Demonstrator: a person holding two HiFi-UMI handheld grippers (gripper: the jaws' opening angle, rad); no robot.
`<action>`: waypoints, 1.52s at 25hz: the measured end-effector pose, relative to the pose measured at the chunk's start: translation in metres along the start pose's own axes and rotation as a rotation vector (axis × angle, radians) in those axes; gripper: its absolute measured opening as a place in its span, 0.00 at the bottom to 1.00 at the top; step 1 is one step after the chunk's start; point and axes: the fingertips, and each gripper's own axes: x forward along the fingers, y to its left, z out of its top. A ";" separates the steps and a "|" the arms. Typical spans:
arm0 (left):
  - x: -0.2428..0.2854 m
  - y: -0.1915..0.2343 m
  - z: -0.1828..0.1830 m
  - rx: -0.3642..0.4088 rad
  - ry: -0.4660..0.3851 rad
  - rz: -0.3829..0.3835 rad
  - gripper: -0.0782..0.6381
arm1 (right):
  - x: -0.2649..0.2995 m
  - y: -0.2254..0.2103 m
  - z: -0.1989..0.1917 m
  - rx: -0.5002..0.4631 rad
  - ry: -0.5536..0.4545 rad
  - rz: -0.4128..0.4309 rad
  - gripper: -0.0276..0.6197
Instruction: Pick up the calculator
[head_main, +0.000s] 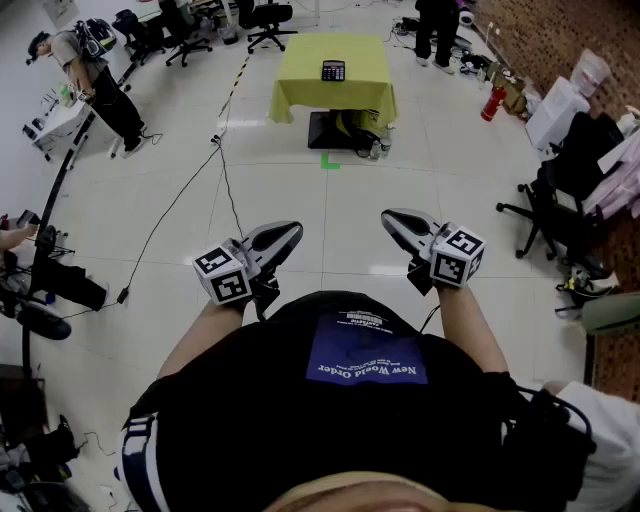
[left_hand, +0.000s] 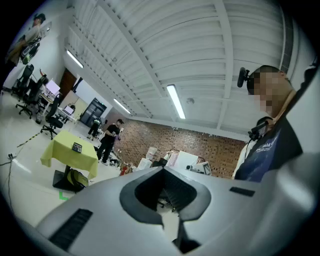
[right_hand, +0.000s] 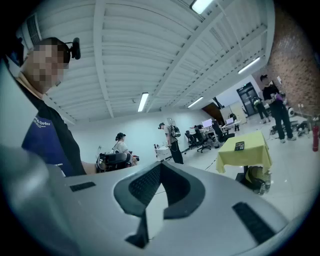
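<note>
Left gripper, right gripper hanging clenched, empty; calculator sitting untouched on tabletop way ahead, nothing getting done yet.

The left gripper fills the near bottom of the view, grey and broad. Its jaws are closed tip to tip, with nothing between them. Far off on the left stands a table under a yellow cloth, with the calculator lying on top. A dark bag sits under the table by its base, and a green tape mark is on the floor just nearer. A person in black stands just right of the table, in front of a brick wall. Office chairs stand further left. Close on the right is the holder, in a dark top with a headset camera. Strip lights run along the ribbed ceiling.
</note>
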 end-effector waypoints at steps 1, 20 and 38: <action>0.005 -0.003 -0.002 -0.003 0.002 -0.002 0.12 | -0.003 -0.002 0.000 0.003 0.002 0.004 0.02; 0.007 0.158 0.068 0.026 0.037 -0.120 0.12 | 0.120 -0.079 0.028 0.041 -0.004 -0.090 0.02; 0.001 0.327 0.124 -0.023 0.031 -0.069 0.12 | 0.265 -0.176 0.063 0.099 -0.008 -0.051 0.02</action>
